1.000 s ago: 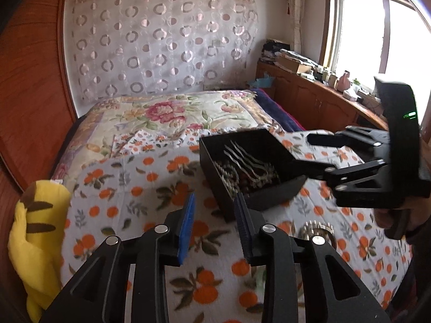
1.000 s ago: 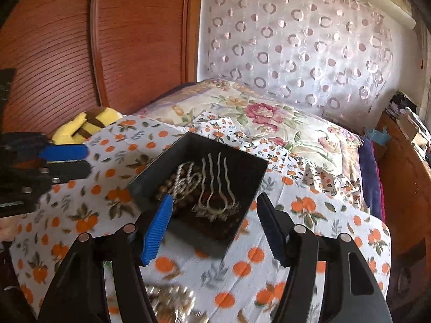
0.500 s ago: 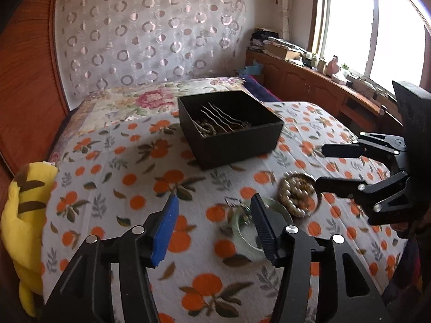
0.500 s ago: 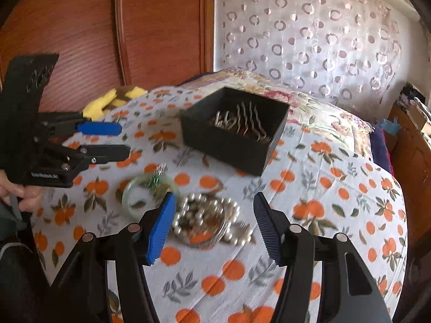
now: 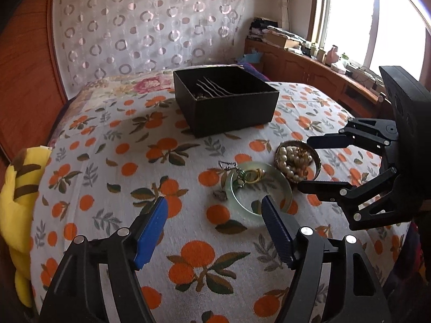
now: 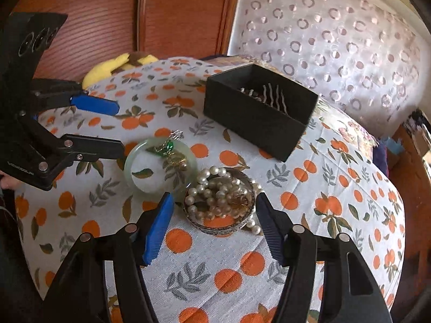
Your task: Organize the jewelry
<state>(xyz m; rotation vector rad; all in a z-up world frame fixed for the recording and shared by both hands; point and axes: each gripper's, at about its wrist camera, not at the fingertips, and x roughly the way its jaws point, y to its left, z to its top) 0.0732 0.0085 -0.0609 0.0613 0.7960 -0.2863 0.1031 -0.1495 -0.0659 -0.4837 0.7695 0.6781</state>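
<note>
A pale green jade bangle (image 5: 286, 187) (image 6: 128, 167) lies on the orange-print bedspread, with a green pendant (image 5: 240, 175) (image 6: 167, 149) and a gold ring on it. Beside it sits a metal bangle filled with pearl beads (image 5: 292, 161) (image 6: 215, 193). A black box (image 5: 231, 113) (image 6: 256, 123) behind them holds wavy hair pins (image 5: 212, 88) (image 6: 272, 97). My left gripper (image 5: 213, 202) (image 6: 120, 127) hangs near the jade bangle, jaws opening, nothing between them. My right gripper (image 6: 214, 197) (image 5: 303, 164) is opening too; the pearl bangle lies between its tips, and the pads do not press on it.
A yellow plush toy (image 5: 16, 188) (image 6: 118, 64) lies at the bed's edge by the wooden headboard (image 6: 175, 13). A patterned curtain (image 5: 148, 27) hangs behind the bed. A wooden cabinet (image 5: 309, 66) with clutter runs under the window.
Both grippers have drawn back from the black box and come down over the two bangles. The left jaws have spread much wider.
</note>
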